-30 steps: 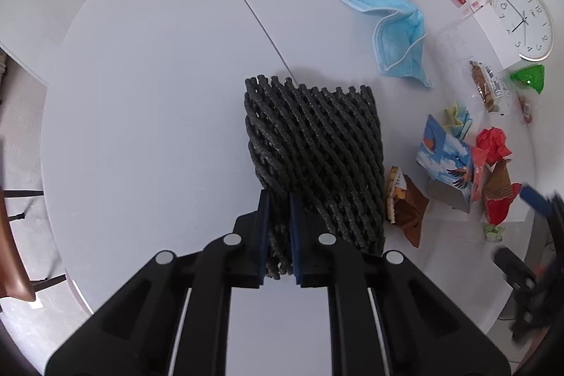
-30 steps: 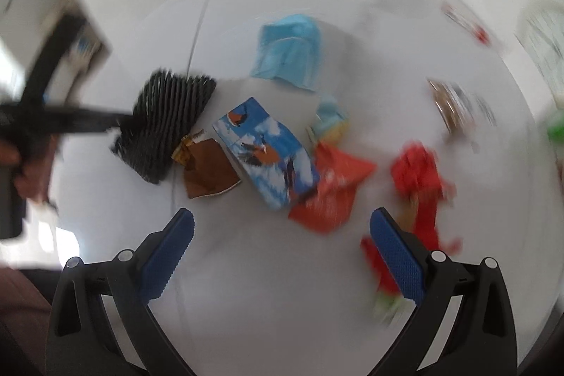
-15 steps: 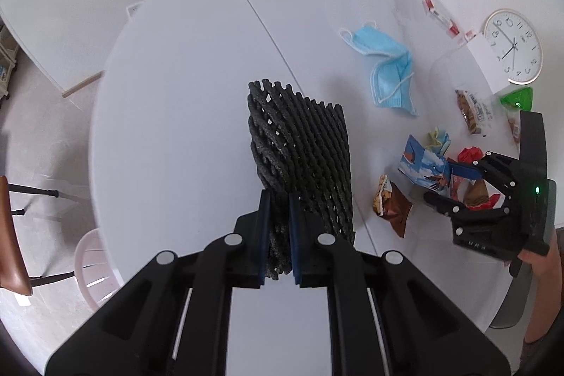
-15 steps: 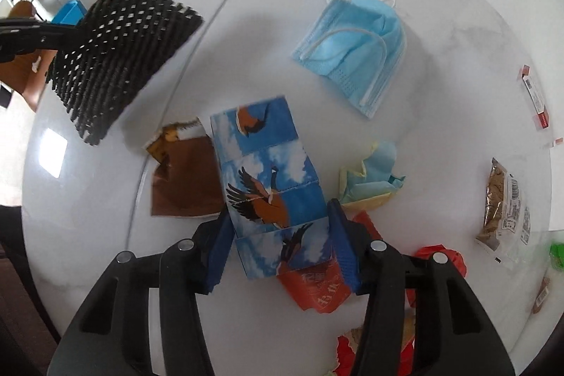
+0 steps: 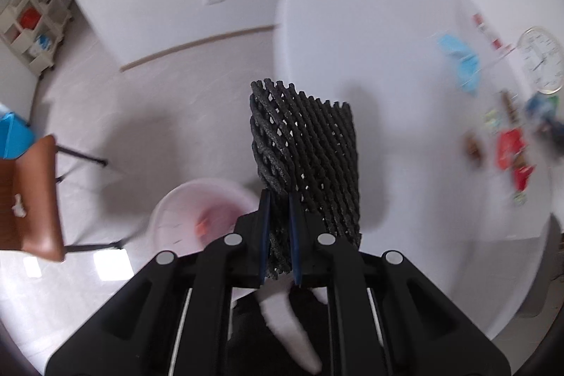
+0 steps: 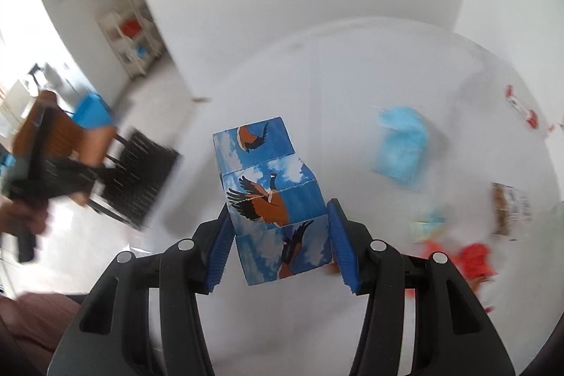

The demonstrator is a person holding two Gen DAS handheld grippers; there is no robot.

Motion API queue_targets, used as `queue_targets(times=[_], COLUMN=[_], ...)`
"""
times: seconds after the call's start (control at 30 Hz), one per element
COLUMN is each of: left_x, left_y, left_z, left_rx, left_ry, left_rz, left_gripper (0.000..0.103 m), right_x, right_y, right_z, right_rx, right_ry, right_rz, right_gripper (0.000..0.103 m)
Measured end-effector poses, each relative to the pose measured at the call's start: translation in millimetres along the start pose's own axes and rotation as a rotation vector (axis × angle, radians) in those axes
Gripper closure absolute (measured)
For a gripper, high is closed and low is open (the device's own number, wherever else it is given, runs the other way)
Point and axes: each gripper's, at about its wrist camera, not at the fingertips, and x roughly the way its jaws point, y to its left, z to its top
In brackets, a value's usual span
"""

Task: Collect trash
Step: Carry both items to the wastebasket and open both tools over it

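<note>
Both hands have swung off the white table (image 5: 370,34): the left gripper (image 5: 280,231), pinching black foam netting (image 5: 306,150), now hangs beside a pale bin (image 5: 169,210) at lower left holding something reddish. The right gripper (image 6: 278,242), just closed, clamps a bird-printed carton (image 6: 271,199) at centre frame.

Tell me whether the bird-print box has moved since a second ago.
Yes. The bird-print box lay flat on the white table among the wrappers; now the right gripper, its jaws having just closed, holds it lifted off the tabletop, away from the red wrappers.
</note>
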Motion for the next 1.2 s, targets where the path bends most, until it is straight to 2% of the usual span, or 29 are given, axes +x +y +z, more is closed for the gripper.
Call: queue_targets(times=[0.13,0.27,0.37,0.4,0.43,0.47,0.5,0.57,0.67,0.83,1.07,1.13,1.17,1.2], left_x=[40.4,75.6,97.1,101.6,106.4,108.1,107.6,105.1,97.8,64.1,18.7,9.1,5.1,-0.5], left_y=[50.5,80.6,94.8,98.2,100.5,103.7,103.4,105.0,110.0,127.8,157.6,159.8,160.9,160.5], left_z=[-27.7,-46.9,-56.3,-57.4,-58.6,-59.5,-62.3,-63.9,-63.7,-60.9,-70.8,-72.5,-72.6,-71.3], left_rx=[-0.026,-0.027,-0.038,-0.046,-0.053,-0.056,-0.056,-0.036,-0.02,-0.062,-0.142,-0.142,-0.141,-0.137], left_ry=[0.096,0.156,0.204,0.217,0.229,0.231,0.227,0.209,0.215,0.141,0.078,0.059,0.051,0.041], left_rz=[0.023,0.018,0.011,0.006,-0.002,0.004,0.018,0.067,0.084,0.123,0.171,0.184,0.189,0.194], left_gripper=[0.093,0.093,0.09,0.083,0.064,0.053,0.036,0.028,0.024,0.014,0.012,0.011,0.01,0.008], right_x=[11.4,35.6,53.2,60.2,64.6,68.4,72.5,79.2,89.1,112.2,154.4,165.4,171.7,174.2], right_y=[63.3,121.2,149.1,158.1,166.7,172.0,178.4,191.6,206.8,232.2,266.6,274.9,278.6,281.4], right_z=[7.8,7.7,8.3,8.1,7.2,7.6,7.7,5.9,3.1,-6.3,-21.3,-24.8,-25.9,-27.2], right_rx=[0.007,0.011,-0.006,-0.015,-0.022,-0.026,-0.03,-0.042,-0.07,-0.124,-0.215,-0.234,-0.242,-0.248], right_ry=[-0.003,0.038,0.074,0.089,0.1,0.11,0.122,0.142,0.165,0.215,0.3,0.325,0.343,0.344], right_rz=[0.081,0.145,0.152,0.153,0.149,0.149,0.153,0.15,0.146,0.156,0.193,0.205,0.206,0.189], right_gripper=[0.051,0.051,0.051,0.051,0.051,0.051,0.051,0.051,0.051,0.051,0.05,0.036,0.019,0.012])
